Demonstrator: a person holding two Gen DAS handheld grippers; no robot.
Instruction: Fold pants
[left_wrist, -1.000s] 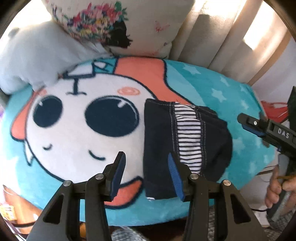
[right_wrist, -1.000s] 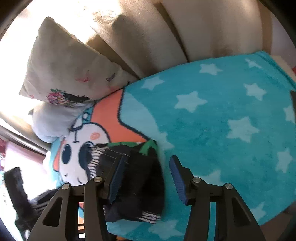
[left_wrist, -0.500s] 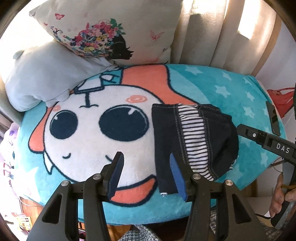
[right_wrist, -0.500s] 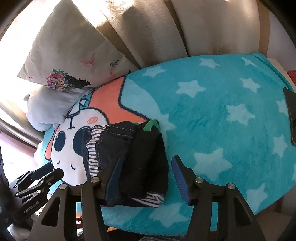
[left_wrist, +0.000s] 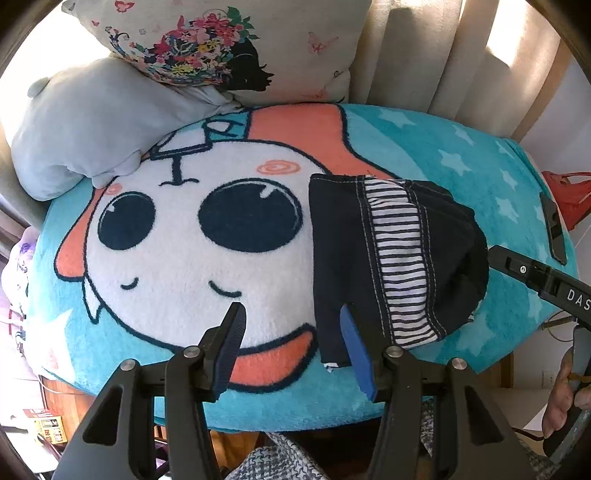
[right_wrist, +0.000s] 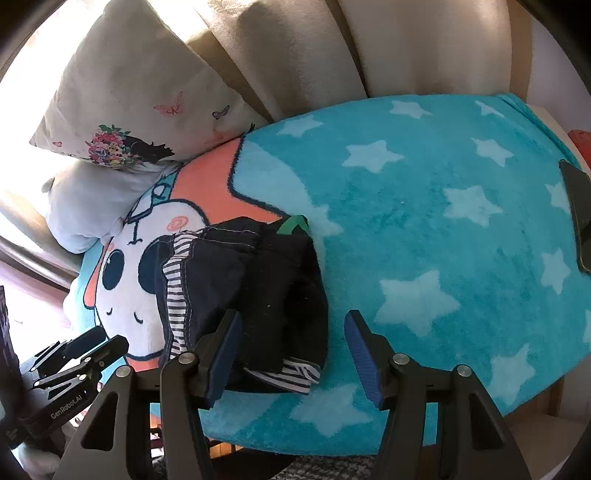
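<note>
- The folded dark navy pants with a black-and-white striped lining (left_wrist: 391, 258) lie in a compact bundle on the turquoise plush blanket printed with white stars and a big-eyed cartoon face (right_wrist: 424, 229); they sit towards the near edge of it, partly over the right side of the face; nothing grips them.
- The left gripper, black tongs with blue pads (left_wrist: 295, 347), points steeply down at the near edge of the blanket; its jaws have just been opening and stand partly apart with only blanket between them; the right pad (left_wrist: 356, 354) stands in front of the near left corner of the pants, and whether it touches the cloth I cannot tell.
- The right gripper, matching black tongs with blue pads (right_wrist: 293, 354), tilts down over the near right part of the bundle; its jaws have just been opening and stand wide; the near right corner of the pants shows in the gap, but neither pad presses on it.
- In the left view a hand (left_wrist: 563, 398) clasps the right tool's handle at the far right edge.
- A floral-print cream pillow (left_wrist: 236, 48) and a pale blue plush cushion (left_wrist: 92, 125) rest at the far left; beige curtains (right_wrist: 314, 55) hang behind.
</note>
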